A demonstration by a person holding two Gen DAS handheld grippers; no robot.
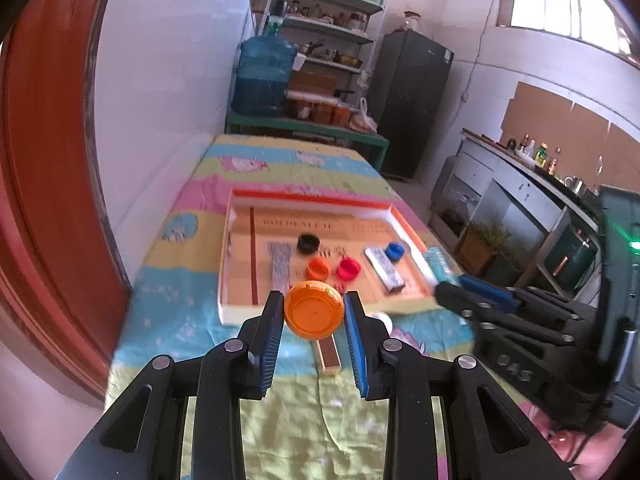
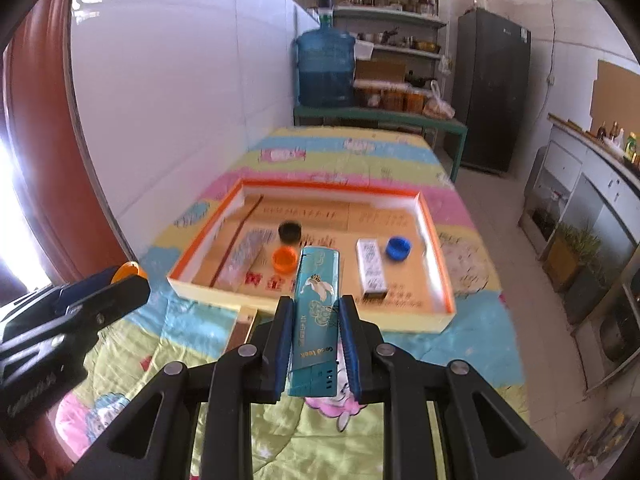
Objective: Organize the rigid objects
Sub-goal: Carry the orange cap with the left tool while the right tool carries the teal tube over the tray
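My left gripper (image 1: pixel 314 304) is shut on an orange lid (image 1: pixel 314 314), held above the table's near end. My right gripper (image 2: pixel 316 312) is shut on a long teal box (image 2: pixel 316 320), also lifted above the cloth. Ahead lies a shallow orange-rimmed tray (image 1: pixel 240 200) (image 2: pixel 434 232). In it sit a black cap (image 1: pixel 308 243) (image 2: pixel 289 233), an orange cap (image 1: pixel 318 269) (image 2: pixel 285 259), a red cap (image 1: pixel 349 269), a blue cap (image 1: pixel 394 251) (image 2: pixel 398 248), a white patterned box (image 1: pixel 385 268) (image 2: pixel 372 266) and a striped flat packet (image 1: pixel 280 262) (image 2: pixel 244 256). The teal box hides the red cap in the right wrist view.
A brown matchbox-like box (image 1: pixel 329 354) (image 2: pixel 240 330) lies on the patterned cloth (image 1: pixel 168 320) just before the tray. A wall runs along the left; a counter and a plant stand at the right. A water jug (image 2: pixel 325 68) and shelves stand beyond the table.
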